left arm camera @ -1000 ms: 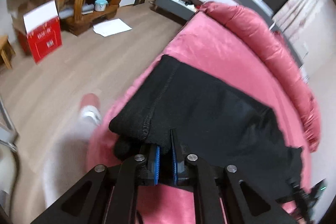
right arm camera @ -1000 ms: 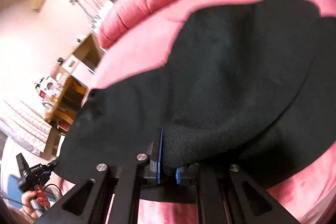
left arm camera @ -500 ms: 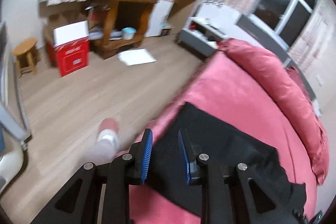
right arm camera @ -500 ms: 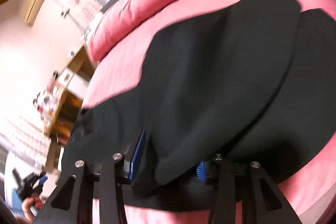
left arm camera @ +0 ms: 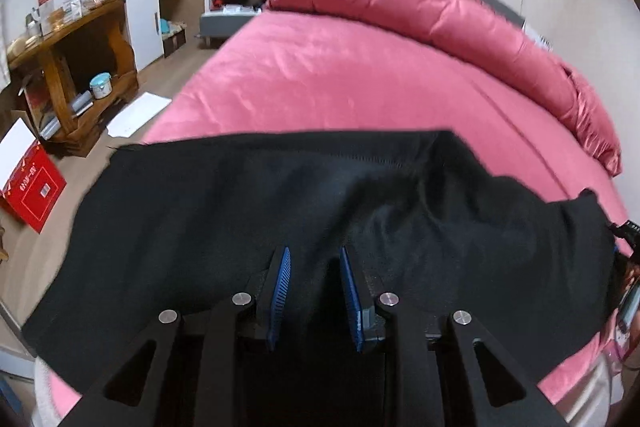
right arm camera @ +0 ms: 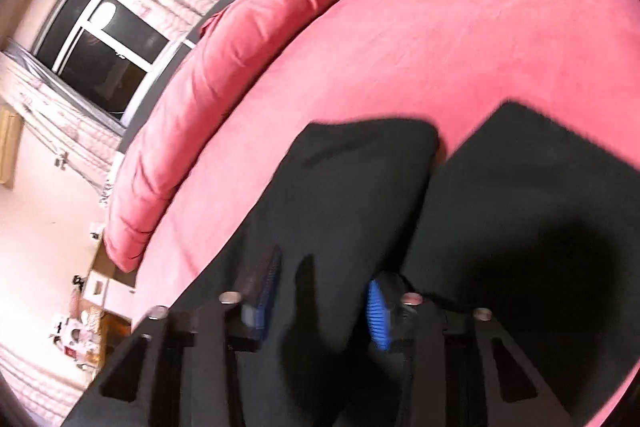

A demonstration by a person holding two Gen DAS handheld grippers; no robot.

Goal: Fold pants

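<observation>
risking slack fold: left gripper (left arm camera: 316, 291) parted, empty above pants (left arm camera: 248, 227); right gripper (right arm camera: 322, 301) closing, may snag cloth, drag fold askew.

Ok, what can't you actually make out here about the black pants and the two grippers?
- Right wrist view: motion blur smears the closing right gripper; contact with the black fabric pants is unclear.
- Left wrist view: the left gripper hides the pants' near edge.
- Both views: the pink bedspread is cut off.

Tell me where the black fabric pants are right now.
The black fabric pants lie spread across the near edge of the pink bed in both wrist views, directly beneath both grippers, well short of the rolled pink duvet at the far side.
</observation>
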